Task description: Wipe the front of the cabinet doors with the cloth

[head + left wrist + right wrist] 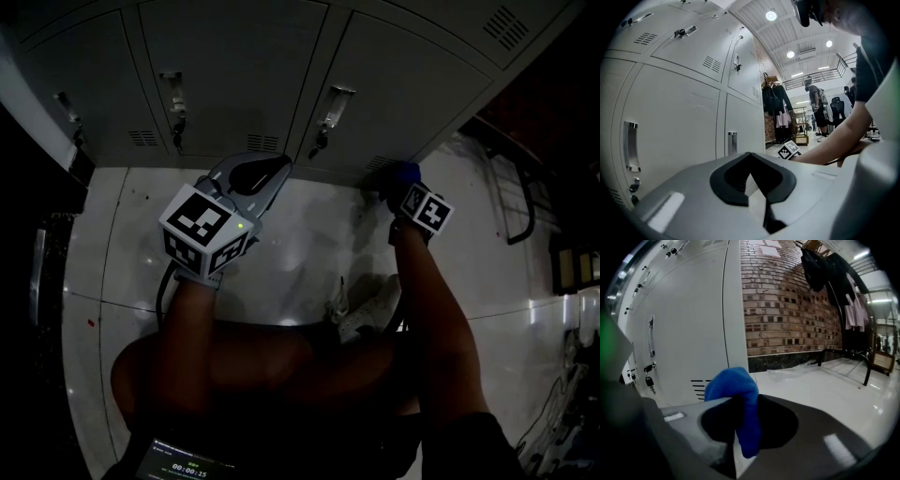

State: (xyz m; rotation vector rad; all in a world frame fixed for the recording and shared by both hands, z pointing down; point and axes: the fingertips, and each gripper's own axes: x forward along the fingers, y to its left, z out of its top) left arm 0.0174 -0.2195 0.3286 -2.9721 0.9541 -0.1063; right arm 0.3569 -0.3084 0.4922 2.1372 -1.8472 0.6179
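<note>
Right gripper view: our right claw (738, 446) is clamped on the bunched blue fabric cloth (735, 390) mid-frame, near the grey metal cabinet doors (689, 324) at left; left claw (754, 187) together, empty; wiping in hand, we judge, so next press and sweep.

Small screen (184, 463): at the bottom edge of the head view. Its white digits read 00:00:15, as far as they can be made out. A line of smaller print above them is too small to read.
Left marker cube (206, 232): black-and-white square patterns on its faces, not letters or digits.
Right marker cube (427, 208): the same kind of square pattern. In the left gripper view this cube (789, 151) shows one patterned face.
Cabinet doors (234, 66): no print on them that can be read.
Pale sheets (769, 250): high on the brick wall (787, 310); any print is too small to tell.
</note>
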